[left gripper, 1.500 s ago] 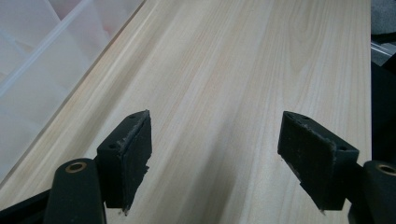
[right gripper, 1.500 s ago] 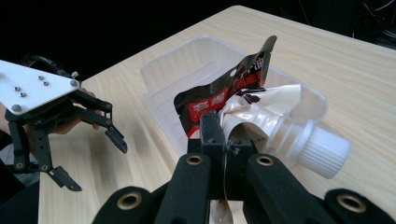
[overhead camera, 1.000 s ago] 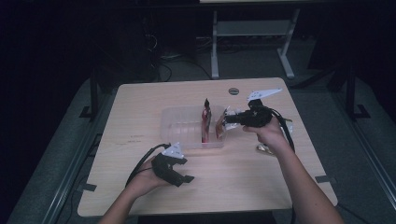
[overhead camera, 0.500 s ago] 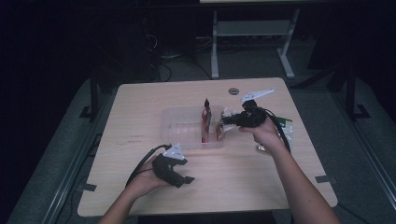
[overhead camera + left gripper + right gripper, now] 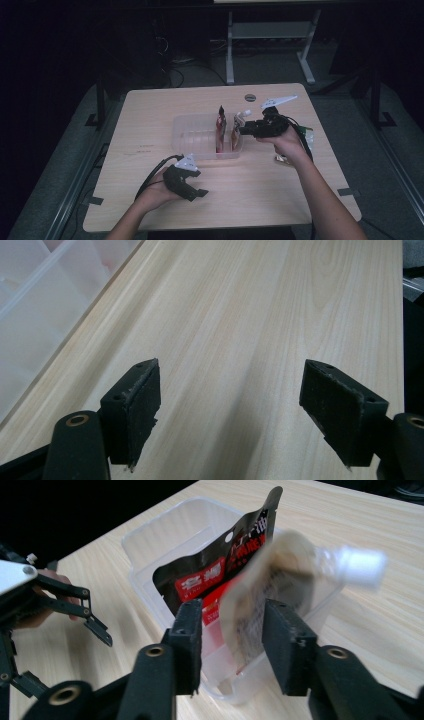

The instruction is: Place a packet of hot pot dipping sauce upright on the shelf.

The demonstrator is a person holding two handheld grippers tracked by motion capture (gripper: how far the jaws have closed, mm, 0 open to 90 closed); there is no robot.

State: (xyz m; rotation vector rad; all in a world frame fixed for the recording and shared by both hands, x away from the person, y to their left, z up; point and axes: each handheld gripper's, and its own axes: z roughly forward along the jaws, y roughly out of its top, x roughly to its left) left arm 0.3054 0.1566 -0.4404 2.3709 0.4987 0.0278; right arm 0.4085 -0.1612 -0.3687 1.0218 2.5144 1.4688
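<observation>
A clear plastic bin [image 5: 192,135] sits mid-table. A red and black pouch [image 5: 220,125] stands upright at its right end. Beside it leans a pale spouted pouch [image 5: 239,122] with a white cap. My right gripper [image 5: 243,131] is at the bin's right wall, open. In the right gripper view the spouted pouch [image 5: 260,595] is blurred between the parted jaws of that gripper [image 5: 232,645], in front of the red pouch [image 5: 215,575] and the bin [image 5: 165,530]. My left gripper [image 5: 199,185] rests open on bare wood near the front, nothing between its pads [image 5: 230,405].
More packets [image 5: 305,137] lie on the table behind my right hand. A small dark disc [image 5: 250,97] is set into the far table edge. The bin's wall [image 5: 40,300] is close on the left gripper's left. A metal stand [image 5: 270,35] is beyond the table.
The right hand shifted slightly at the bin's right end. The spouted pouch now stands lower against the red pouch. The left gripper has not moved.
</observation>
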